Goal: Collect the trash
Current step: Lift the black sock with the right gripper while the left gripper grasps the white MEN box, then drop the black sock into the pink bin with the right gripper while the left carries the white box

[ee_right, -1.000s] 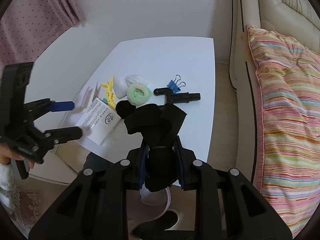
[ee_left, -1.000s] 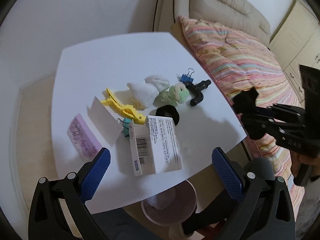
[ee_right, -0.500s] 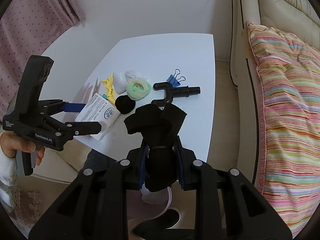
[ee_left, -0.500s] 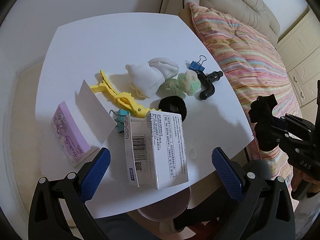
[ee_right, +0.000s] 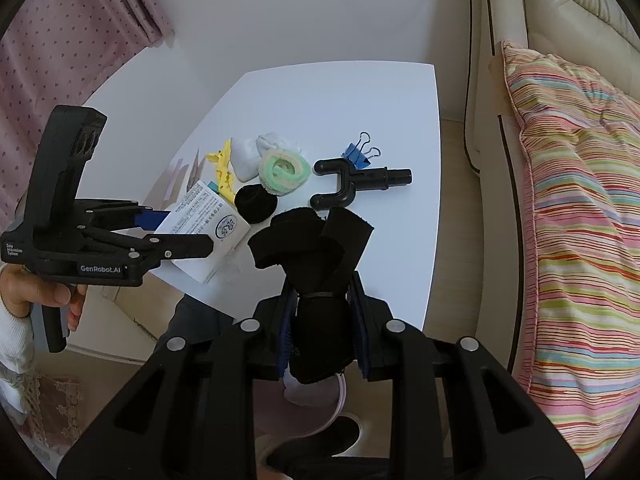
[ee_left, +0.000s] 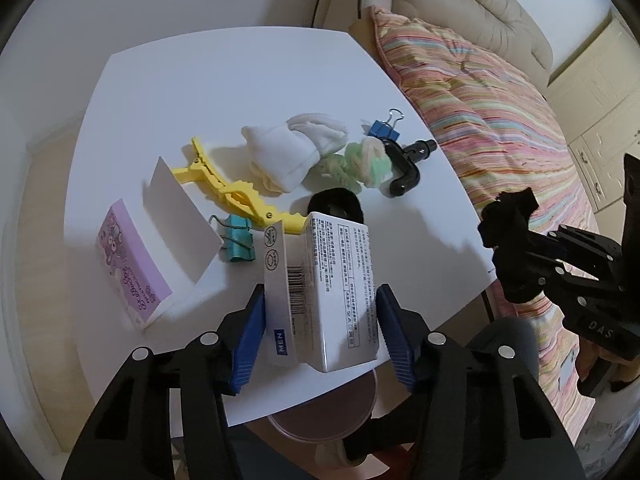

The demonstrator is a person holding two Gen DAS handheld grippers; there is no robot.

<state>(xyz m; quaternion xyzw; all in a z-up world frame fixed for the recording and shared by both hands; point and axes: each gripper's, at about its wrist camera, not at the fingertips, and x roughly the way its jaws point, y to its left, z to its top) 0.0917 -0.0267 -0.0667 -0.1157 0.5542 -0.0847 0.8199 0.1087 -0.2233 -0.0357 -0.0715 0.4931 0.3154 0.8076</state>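
A white printed cardboard box, barcode on one side and dense small print on the top, lies at the near edge of a white table, caught between the blue pads of the left gripper, whose jaws are closing on it; the left pad looks to be against the box's side, while whether the right pad touches it cannot be told. Just beyond the fingertips sit a black fabric ring, a yellow plastic hair clip and a teal binder clip; farther out lie rolled white socks, a pale green fabric roll, a black plastic U-shaped fitting and a blue binder clip. Left of the left finger rests a lilac patterned packet with a white card leaning beside it. Below the table edge, under the fingers, a pink round bin shows. The right gripper is clamped on a bundle of black fabric tied with a thin band, held off the table's near corner, well to the right of the box. In the right wrist view a person's hand grips the left tool's handle. A striped cushion fills the sofa beside the table.
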